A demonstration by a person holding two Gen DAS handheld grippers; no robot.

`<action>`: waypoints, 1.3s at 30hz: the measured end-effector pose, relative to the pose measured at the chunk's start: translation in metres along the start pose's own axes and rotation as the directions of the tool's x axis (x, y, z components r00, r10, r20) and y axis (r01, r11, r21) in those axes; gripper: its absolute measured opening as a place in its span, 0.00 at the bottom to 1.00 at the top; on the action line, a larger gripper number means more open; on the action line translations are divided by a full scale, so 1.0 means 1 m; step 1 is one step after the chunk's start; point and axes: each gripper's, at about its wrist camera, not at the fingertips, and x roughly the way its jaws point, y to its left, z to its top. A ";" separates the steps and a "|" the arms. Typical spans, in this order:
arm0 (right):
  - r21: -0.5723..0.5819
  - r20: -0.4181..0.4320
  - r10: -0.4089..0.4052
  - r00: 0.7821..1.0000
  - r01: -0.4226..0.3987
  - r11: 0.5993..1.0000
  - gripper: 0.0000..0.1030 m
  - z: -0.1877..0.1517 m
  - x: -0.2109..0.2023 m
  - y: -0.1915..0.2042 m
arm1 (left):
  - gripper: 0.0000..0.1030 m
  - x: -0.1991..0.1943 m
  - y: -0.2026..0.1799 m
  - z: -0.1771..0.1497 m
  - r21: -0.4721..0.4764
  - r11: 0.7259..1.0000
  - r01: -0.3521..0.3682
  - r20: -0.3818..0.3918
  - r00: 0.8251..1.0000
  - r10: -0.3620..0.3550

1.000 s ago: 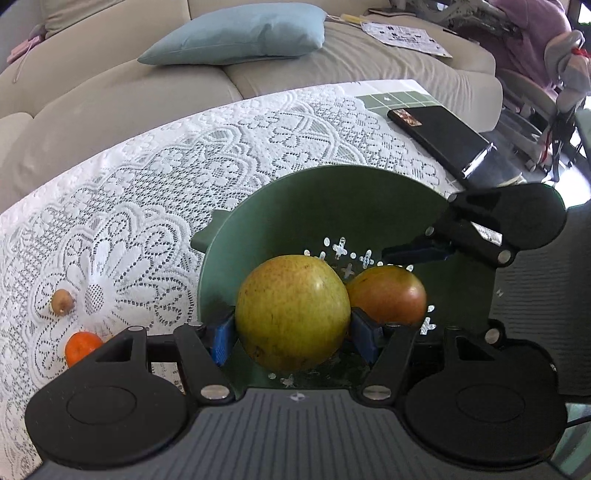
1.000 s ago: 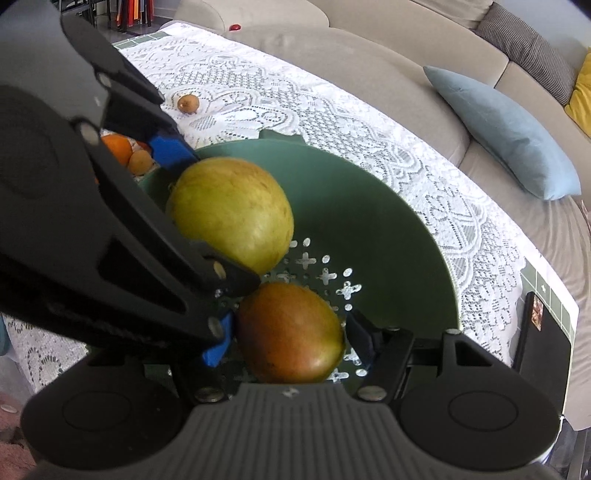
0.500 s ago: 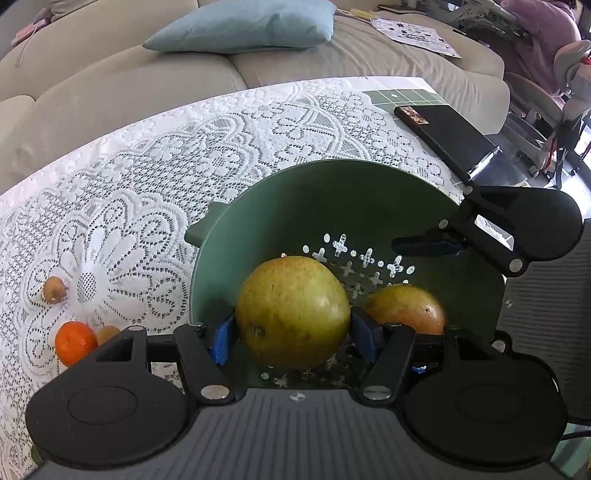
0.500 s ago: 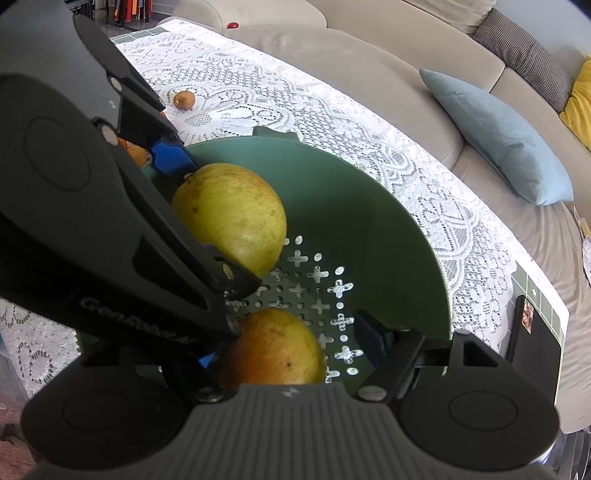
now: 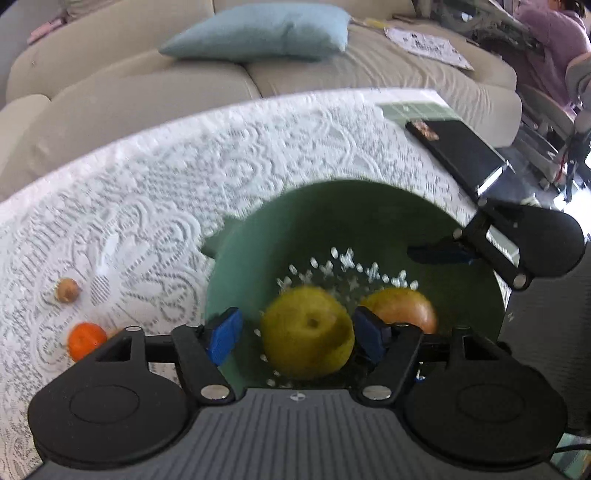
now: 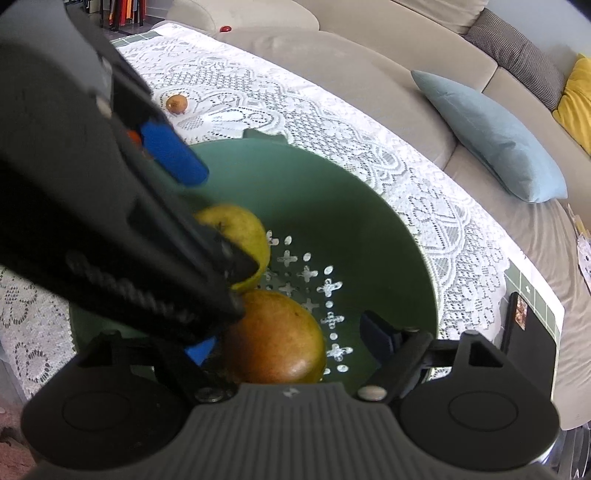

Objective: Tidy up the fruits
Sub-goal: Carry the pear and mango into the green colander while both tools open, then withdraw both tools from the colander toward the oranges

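Both fruits lie in the bottom of the green colander bowl (image 5: 258,254), which stands on the lace-covered tabletop (image 5: 147,206). The left gripper (image 5: 297,334) is spread wide over the bowl: its left blue pad stands clear of the yellow-green apple (image 5: 306,332), with bare bowl showing between them, while the right pad sits at the apple's other flank, whether touching cannot be told through the blur. The apple rests on the perforated floor, dimple turned up. Just beside it, to its right in the left wrist view, lies the reddish-orange apple (image 5: 400,308); in the right wrist view the two fruits touch or nearly so. The right gripper (image 6: 291,341) is also spread, its fingers straddling the reddish apple without pressing it; a gap shows between the fruit and the right blue pad, and the left pad is partly hidden behind the other gripper's body. Outside the bowl, on the lace, sit a small orange mandarin (image 5: 85,339) and, apart from it, a small brown fruit (image 5: 67,290). A black flat device (image 5: 458,155) lies near the tabletop's far corner, and a light blue cushion (image 5: 258,31) rests on the beige sofa (image 5: 110,96) beyond.
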 end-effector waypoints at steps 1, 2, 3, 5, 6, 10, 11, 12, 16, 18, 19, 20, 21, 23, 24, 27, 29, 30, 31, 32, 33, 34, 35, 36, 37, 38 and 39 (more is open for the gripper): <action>-0.001 -0.001 -0.002 1.000 0.002 1.000 0.77 0.000 0.000 0.001 | 0.80 -0.003 0.000 0.002 0.004 1.000 -0.003 0.009 1.000 0.003; -0.003 -0.002 -0.002 1.000 0.002 1.000 0.77 0.000 0.001 0.002 | 0.80 -0.005 -0.001 0.002 0.009 1.000 -0.005 0.012 1.000 0.005; -0.003 -0.003 -0.001 1.000 0.001 1.000 0.77 0.001 0.001 0.002 | 0.80 -0.006 -0.002 0.003 0.011 1.000 -0.006 0.013 1.000 0.006; -0.001 -0.001 -0.004 1.000 0.004 1.000 0.77 0.001 0.001 0.002 | 0.80 -0.007 -0.001 0.002 0.003 1.000 -0.005 0.021 1.000 0.005; -0.001 0.000 -0.006 1.000 0.006 1.000 0.77 0.001 0.000 0.002 | 0.80 -0.008 -0.001 0.001 -0.003 1.000 -0.003 0.025 1.000 0.003; -0.006 0.011 -0.028 1.000 0.028 1.000 0.80 0.001 -0.003 0.004 | 0.80 -0.014 0.002 -0.006 -0.021 1.000 -0.006 0.049 0.999 0.007; -0.007 0.016 -0.038 0.999 0.038 0.999 0.81 0.001 -0.005 0.005 | 0.80 -0.017 0.003 -0.007 -0.024 1.000 -0.009 0.058 0.998 0.010; -0.007 0.020 -0.049 0.999 0.049 0.999 0.84 0.001 -0.006 0.006 | 0.80 -0.020 0.003 -0.008 -0.027 1.000 -0.010 0.069 0.998 0.012; -0.011 0.044 -0.086 0.995 0.086 0.996 0.89 0.004 -0.013 0.010 | 0.80 -0.036 0.008 -0.013 -0.042 0.999 -0.009 0.110 0.994 0.014; -0.015 0.050 -0.103 0.993 0.104 0.994 0.90 0.005 -0.016 0.011 | 0.80 -0.044 0.009 -0.017 -0.045 0.999 -0.014 0.129 0.991 0.020; -0.016 0.053 -0.111 0.992 0.112 0.994 0.91 0.005 -0.017 0.012 | 0.80 -0.048 0.011 -0.018 -0.047 0.999 -0.018 0.137 0.990 0.025; -0.018 0.056 -0.122 0.991 0.123 0.992 0.92 0.005 -0.018 0.013 | 0.80 -0.052 0.012 -0.020 -0.049 0.999 -0.023 0.145 0.989 0.030; -0.020 0.059 -0.135 0.989 0.136 0.990 0.92 0.006 -0.019 0.013 | 0.80 -0.056 0.013 -0.021 -0.051 0.998 -0.028 0.153 0.988 0.036; -0.032 0.063 -0.169 0.984 0.171 0.985 0.93 0.007 -0.022 0.016 | 0.80 -0.063 0.016 -0.026 -0.057 0.998 -0.038 0.167 0.985 0.047; -0.041 0.066 -0.185 0.981 0.188 0.981 0.94 0.008 -0.024 0.018 | 0.80 -0.066 0.018 -0.028 -0.060 0.997 -0.042 0.173 0.984 0.052; -0.069 0.068 -0.229 0.971 0.233 0.970 0.95 0.008 -0.026 0.024 | 0.80 -0.076 0.024 -0.037 -0.071 0.996 -0.059 0.186 0.980 0.072; -0.085 0.072 -0.255 0.964 0.261 0.962 0.95 0.009 -0.030 0.028 | 0.81 -0.082 0.028 -0.043 -0.075 0.995 -0.071 0.193 0.978 0.085; -0.089 0.077 -0.263 0.962 0.269 0.959 0.95 0.010 -0.032 0.029 | 0.81 -0.085 0.031 -0.046 -0.077 0.994 -0.075 0.195 0.977 0.089; -0.091 0.081 -0.266 0.961 0.273 0.958 0.95 0.011 -0.033 0.029 | 0.81 -0.087 0.033 -0.049 -0.078 0.994 -0.077 0.198 0.976 0.092; -0.088 0.090 -0.268 0.959 0.276 0.957 0.95 0.012 -0.037 0.030 | 0.81 -0.090 0.035 -0.053 -0.079 0.994 -0.079 0.201 0.975 0.093; -0.084 0.100 -0.269 0.958 0.277 0.957 0.95 0.012 -0.040 0.031 | 0.81 -0.092 0.038 -0.056 -0.082 0.993 -0.080 0.204 0.974 0.095; -0.076 0.112 -0.267 0.957 0.276 0.958 0.95 0.013 -0.044 0.032 | 0.81 -0.094 0.040 -0.059 -0.084 0.993 -0.082 0.208 0.973 0.098; -0.062 0.128 -0.264 0.956 0.273 0.960 0.95 0.014 -0.049 0.033 | 0.81 -0.096 0.043 -0.061 -0.087 0.993 -0.085 0.212 0.972 0.101; -0.048 0.145 -0.259 0.955 0.268 0.962 0.95 0.016 -0.053 0.034 | 0.81 -0.098 0.046 -0.064 -0.090 0.992 -0.089 0.216 0.971 0.107; -0.030 0.165 -0.247 0.955 0.256 0.966 0.95 0.018 -0.057 0.034 | 0.81 -0.100 0.050 -0.067 -0.096 0.991 -0.097 0.220 0.969 0.116; -0.014 0.186 -0.232 0.955 0.239 0.971 0.95 0.020 -0.061 0.036 | 0.81 -0.101 0.053 -0.070 -0.103 0.989 -0.104 0.223 0.967 0.125; 0.006 0.212 -0.206 0.955 0.209 0.978 0.95 0.022 -0.066 0.037 | 0.81 -0.102 0.056 -0.073 -0.112 0.988 -0.111 0.226 0.965 0.134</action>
